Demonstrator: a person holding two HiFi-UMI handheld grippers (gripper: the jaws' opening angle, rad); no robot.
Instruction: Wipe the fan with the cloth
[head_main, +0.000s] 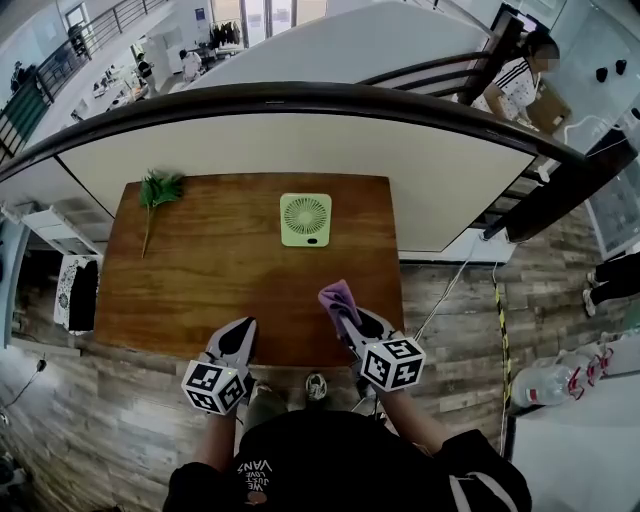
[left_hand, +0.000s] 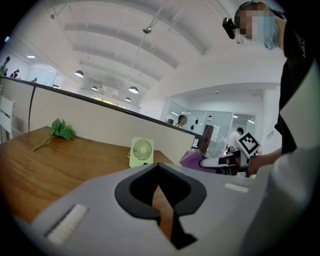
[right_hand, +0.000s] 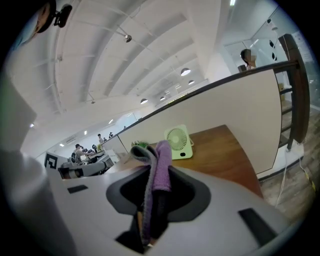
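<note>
A small light-green square fan (head_main: 305, 219) stands at the back middle of the wooden table (head_main: 200, 280); it also shows in the left gripper view (left_hand: 141, 152) and the right gripper view (right_hand: 179, 142). My right gripper (head_main: 345, 322) is over the table's front right, shut on a purple cloth (head_main: 336, 298) that sticks up between its jaws (right_hand: 158, 170). At the front edge, left of it, my left gripper (head_main: 243, 335) is shut with nothing held (left_hand: 160, 187). Both are well short of the fan.
A green leafy sprig (head_main: 157, 192) lies at the table's back left corner. A dark curved railing (head_main: 300, 100) and a pale panel run behind the table. A white cable (head_main: 450, 290) trails over the floor to the right.
</note>
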